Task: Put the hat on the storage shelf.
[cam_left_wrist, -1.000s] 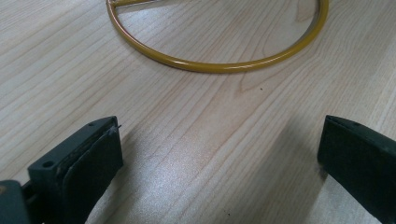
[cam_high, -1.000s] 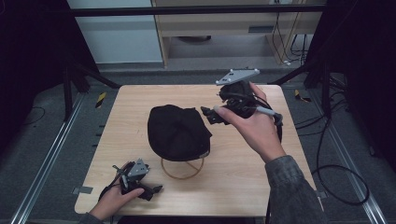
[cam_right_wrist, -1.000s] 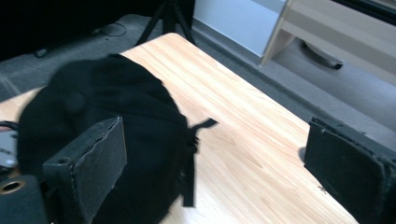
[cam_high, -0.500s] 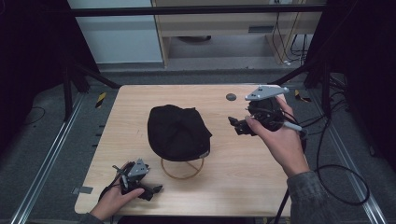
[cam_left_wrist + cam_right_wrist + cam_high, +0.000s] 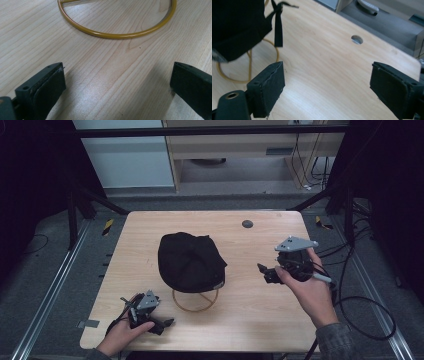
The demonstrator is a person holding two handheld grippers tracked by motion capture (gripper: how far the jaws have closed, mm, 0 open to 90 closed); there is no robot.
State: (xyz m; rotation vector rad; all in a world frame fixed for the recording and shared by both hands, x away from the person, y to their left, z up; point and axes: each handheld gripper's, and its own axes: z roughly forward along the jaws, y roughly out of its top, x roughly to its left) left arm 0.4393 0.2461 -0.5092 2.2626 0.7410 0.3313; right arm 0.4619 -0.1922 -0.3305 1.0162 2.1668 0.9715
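Observation:
A black cap (image 5: 190, 262) sits on a yellow wire stand (image 5: 195, 301) in the middle of the wooden table (image 5: 250, 320). My left gripper (image 5: 167, 325) rests low at the table's front left, open, with bare wood between its jaws (image 5: 117, 85); the stand's ring (image 5: 117, 35) curves just ahead of it. My right gripper (image 5: 264, 272) hovers to the right of the cap, pointing toward it. Its jaws have just been closing slightly but still stand open with nothing between them (image 5: 327, 87). The cap (image 5: 237, 22) and its hanging strap (image 5: 278, 27) lie ahead and to the left.
A small round hole (image 5: 247, 224) marks the table's far side. Black frame posts and cables surround the table. A cable loops on the floor (image 5: 370, 320) at the right. Wooden shelving stands beyond the far edge.
My right hand has swung from beside the cap's far right toward the table's right side and come lower. The left hand and the cap have stayed put.

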